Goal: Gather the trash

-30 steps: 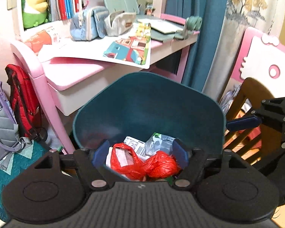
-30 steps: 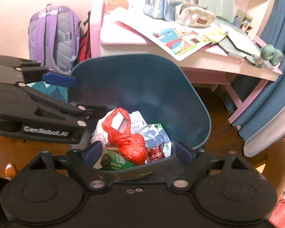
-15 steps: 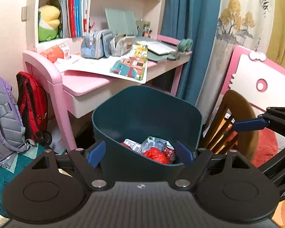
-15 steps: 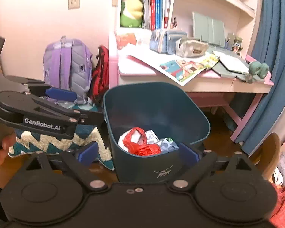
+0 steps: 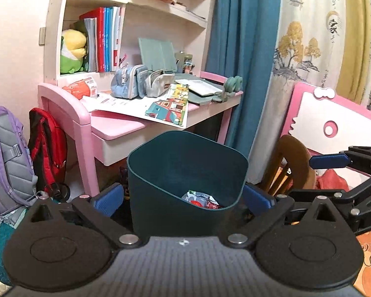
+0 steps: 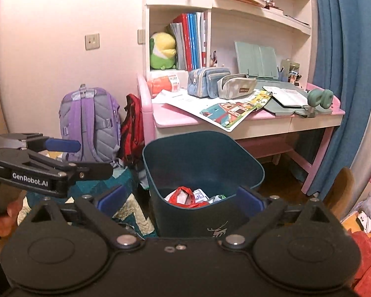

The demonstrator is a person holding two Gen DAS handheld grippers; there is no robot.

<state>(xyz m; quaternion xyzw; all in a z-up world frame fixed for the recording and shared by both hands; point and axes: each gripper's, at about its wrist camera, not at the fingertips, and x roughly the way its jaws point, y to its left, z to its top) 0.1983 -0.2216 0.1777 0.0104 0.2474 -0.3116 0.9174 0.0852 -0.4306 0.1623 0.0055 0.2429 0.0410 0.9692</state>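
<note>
A dark teal trash bin (image 5: pixel 185 173) stands upright on the floor in front of the pink desk. It holds a red plastic bag (image 6: pixel 183 198) and crumpled wrappers (image 5: pixel 200 199). My left gripper (image 5: pixel 183 198) faces the bin from a short way back. Its jaws are opening, and the bin shows between the blue fingers with neither pad pressing on it. My right gripper (image 6: pixel 180 198) faces the same bin (image 6: pixel 202 163); its jaws are opening too and hold nothing. One blue finger of the right gripper (image 5: pixel 329 160) juts in at the right of the left wrist view.
The pink desk (image 5: pixel 116 126) with papers and pencil cases stands behind the bin. A purple backpack (image 6: pixel 91 123) and a red bag (image 6: pixel 133 128) lean left of it. A wooden chair (image 5: pixel 291 163) and blue curtain (image 5: pixel 240 49) are right. A hand (image 6: pixel 5 220) holds the left gripper.
Both grippers have drawn back and up from over the bin's mouth. The bin now looks smaller and farther off, and both pairs of jaws stand wider.
</note>
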